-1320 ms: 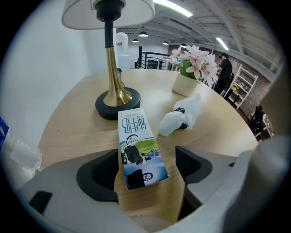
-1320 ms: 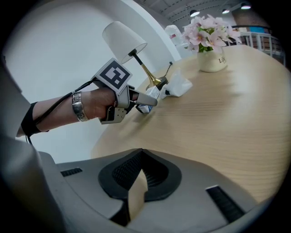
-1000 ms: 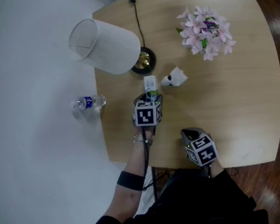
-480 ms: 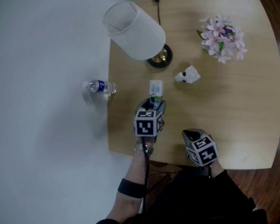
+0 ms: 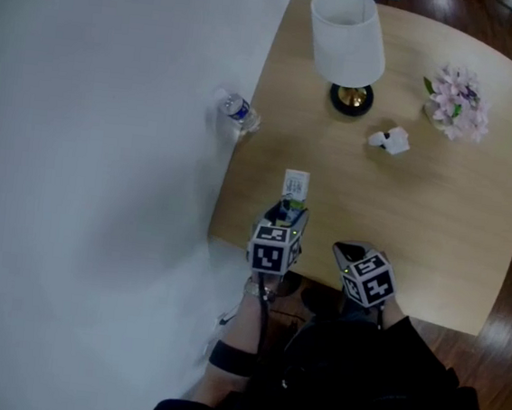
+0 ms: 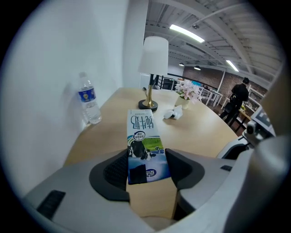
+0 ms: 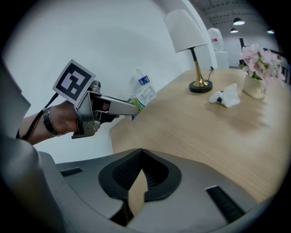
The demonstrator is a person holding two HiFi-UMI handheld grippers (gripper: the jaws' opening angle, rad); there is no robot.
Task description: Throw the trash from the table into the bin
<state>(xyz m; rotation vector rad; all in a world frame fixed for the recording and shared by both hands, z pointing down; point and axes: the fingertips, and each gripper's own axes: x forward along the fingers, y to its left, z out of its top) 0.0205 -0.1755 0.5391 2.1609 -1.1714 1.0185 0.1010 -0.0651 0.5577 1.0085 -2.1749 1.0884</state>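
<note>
- The left gripper holds the milk carton. Its jaws have just been closing, and the ribbed black pads now press on both sides of the carton's bottom end.
- The carton sticks out past the jaws, up in the air over the near side of the wooden table.
- We think the carton is light and may be empty. It is a tall box of thin card, so a hard squeeze could crush it.
- Its skin looks smooth and shiny, so it could slip. We think the flat sides are the best place to hold it.
- The right gripper has its jaws pressed together, with nothing in them.
- A crumpled white paper lies near the lamp. It looks soft and light, easy to pinch anywhere.
- A clear, round plastic bottle stands at the table's edge by the wall.
- We see no bin.
</note>
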